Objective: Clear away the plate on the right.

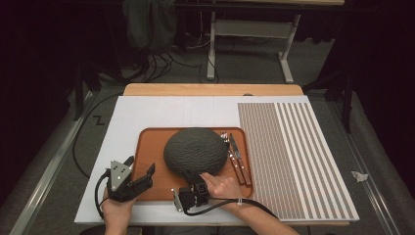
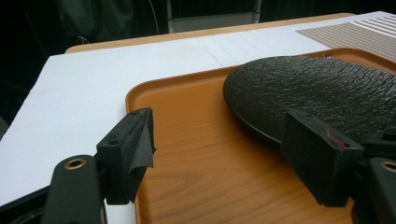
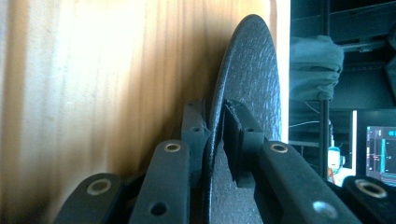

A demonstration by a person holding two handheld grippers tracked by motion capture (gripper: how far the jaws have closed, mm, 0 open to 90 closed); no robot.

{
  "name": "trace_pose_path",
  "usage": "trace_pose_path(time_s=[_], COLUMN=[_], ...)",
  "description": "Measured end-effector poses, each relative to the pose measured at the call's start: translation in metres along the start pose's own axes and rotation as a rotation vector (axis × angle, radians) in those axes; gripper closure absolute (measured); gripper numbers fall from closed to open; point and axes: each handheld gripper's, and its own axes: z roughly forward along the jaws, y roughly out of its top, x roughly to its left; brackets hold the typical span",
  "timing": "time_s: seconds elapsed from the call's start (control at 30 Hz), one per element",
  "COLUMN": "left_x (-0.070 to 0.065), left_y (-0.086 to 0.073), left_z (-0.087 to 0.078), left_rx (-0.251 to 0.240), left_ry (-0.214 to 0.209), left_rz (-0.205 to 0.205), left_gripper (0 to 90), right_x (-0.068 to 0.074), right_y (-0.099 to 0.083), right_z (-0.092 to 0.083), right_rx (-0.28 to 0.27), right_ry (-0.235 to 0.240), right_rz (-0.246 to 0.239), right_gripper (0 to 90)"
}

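— What sat nearest the lens?

— The right gripper (image 3: 215, 135), its jaws clasped on the near rim of the dark textured plate (image 1: 195, 152), one jaw under it, one on top.

— And the plate lay where?

— Flat on the wooden tray (image 1: 151, 147), stretching away from that gripper. The left gripper (image 1: 139, 169) hovered gaping and empty to the plate's left, clear of it.

— Nearer hand?

— The right.

No legible text, labels, brands or numbers on anything in view.

Dim room, grey floor (image 1: 44, 161), white-framed table (image 1: 254, 29) behind, cables (image 1: 161, 63)
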Motion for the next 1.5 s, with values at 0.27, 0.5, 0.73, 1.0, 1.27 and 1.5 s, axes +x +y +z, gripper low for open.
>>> trace_pose_path(time_s=[0.27,0.5,0.73,1.0,1.27,1.5], left_x=[0.0,0.0,0.0,0.0,0.0,0.0], left_y=[0.0,0.0,0.0,0.0,0.0,0.0], left_z=[0.0,0.0,0.0,0.0,0.0,0.0], left_rx=[-0.002,-0.003,-0.001,-0.001,-0.002,-0.002], left_ry=[0.0,0.001,0.002,0.002,0.002,0.004], left_rz=[0.0,0.0,0.0,0.0,0.001,-0.003], left_gripper=[26.3,26.3,26.3,26.3,26.3,26.3], right_x=[0.003,0.003,0.004,-0.001,-0.003,-0.005], right_y=[0.001,0.0,0.0,-0.002,-0.003,0.0], right_z=[0.002,-0.002,-0.007,-0.008,-0.01,-0.012], right_rx=[0.014,-0.001,-0.008,-0.019,-0.035,-0.061], right_ry=[0.031,0.048,0.066,0.095,0.116,0.129], right_rz=[-0.006,0.004,0.014,0.039,0.052,0.06], right_gripper=[77.0,74.8,74.1,70.9,67.2,67.2])
